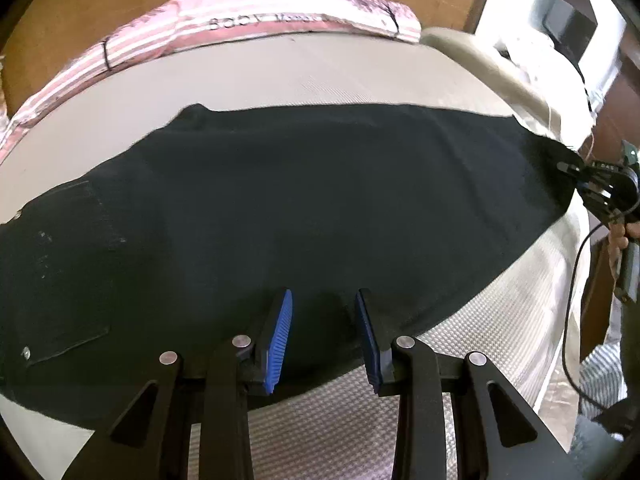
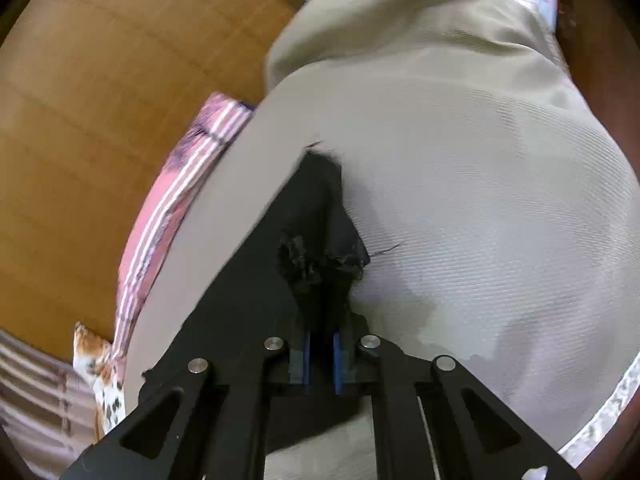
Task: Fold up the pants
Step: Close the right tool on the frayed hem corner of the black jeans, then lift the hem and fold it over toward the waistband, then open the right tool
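— What was the cloth like?

— One pair of black pants [image 1: 280,200], matte and heavy, lay flat across a beige mattress [image 1: 320,76] with a fine ribbed weave. A stitched back pocket [image 1: 64,280] with a small metal rivet showed at one end; the other end was a frayed hem [image 2: 320,256].

— And the grippers?

— Two. The left gripper [image 1: 324,340] hung over the near edge of the pants, its ridged blue pads spread apart, pinching nothing. The right gripper [image 2: 321,360] had its pads drawn nearly together on the bunched hem.

— The room?

— A pink striped pillow [image 1: 280,20] lay along the far edge of the mattress, against a brown wooden headboard [image 2: 100,120].
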Motion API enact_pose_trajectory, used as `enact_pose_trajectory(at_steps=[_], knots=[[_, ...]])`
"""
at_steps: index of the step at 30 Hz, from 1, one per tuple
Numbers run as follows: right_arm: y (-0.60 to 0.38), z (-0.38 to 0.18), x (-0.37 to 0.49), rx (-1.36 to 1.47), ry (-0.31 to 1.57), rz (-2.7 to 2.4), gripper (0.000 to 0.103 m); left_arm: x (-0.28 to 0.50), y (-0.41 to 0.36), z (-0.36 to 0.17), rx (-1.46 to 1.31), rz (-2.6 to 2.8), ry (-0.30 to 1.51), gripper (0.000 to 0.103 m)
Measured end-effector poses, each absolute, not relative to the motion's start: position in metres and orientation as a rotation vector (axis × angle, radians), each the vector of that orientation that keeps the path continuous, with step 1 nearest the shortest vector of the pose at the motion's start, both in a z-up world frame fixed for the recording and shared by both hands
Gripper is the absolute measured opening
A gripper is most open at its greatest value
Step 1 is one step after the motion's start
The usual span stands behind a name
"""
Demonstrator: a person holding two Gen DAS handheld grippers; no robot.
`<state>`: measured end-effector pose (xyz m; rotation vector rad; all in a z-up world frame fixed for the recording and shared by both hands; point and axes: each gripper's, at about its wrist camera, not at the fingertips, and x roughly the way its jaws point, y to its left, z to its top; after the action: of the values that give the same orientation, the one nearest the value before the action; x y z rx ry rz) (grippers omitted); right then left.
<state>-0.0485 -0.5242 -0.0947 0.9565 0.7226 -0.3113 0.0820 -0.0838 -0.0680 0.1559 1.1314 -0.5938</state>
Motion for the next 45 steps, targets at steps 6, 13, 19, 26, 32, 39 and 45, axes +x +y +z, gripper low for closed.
enact_pose_trajectory(at_steps=[6,13,19,26,32,39,45], knots=[[-0.472,-0.073,-0.011,0.885,0.754,-0.177,0.009,0.089,-0.059,-0.056,0.081,-0.542,1.117,0.036],[-0.386,-0.056,0.049,0.822,0.808,0.038,0.009,0.099,-0.012,-0.038,-0.035,-0.466,1.077,0.037],[-0.297,-0.063,0.091,0.754,0.903,0.221,0.009,0.103,0.026,-0.029,-0.101,-0.394,1.061,0.039],[-0.198,-0.084,0.108,0.582,1.037,0.372,0.009,0.1,0.055,-0.033,-0.154,-0.359,1.066,0.04],[-0.164,-0.101,0.097,0.398,1.104,0.393,0.01,0.104,0.057,-0.034,-0.215,-0.398,1.076,0.04],[-0.146,-0.103,0.085,0.248,1.094,0.389,0.024,0.11,0.04,-0.034,-0.234,-0.452,1.087,0.04],[-0.143,-0.097,0.074,0.175,1.085,0.395,0.035,0.115,0.03,-0.038,-0.25,-0.469,1.107,0.04]])
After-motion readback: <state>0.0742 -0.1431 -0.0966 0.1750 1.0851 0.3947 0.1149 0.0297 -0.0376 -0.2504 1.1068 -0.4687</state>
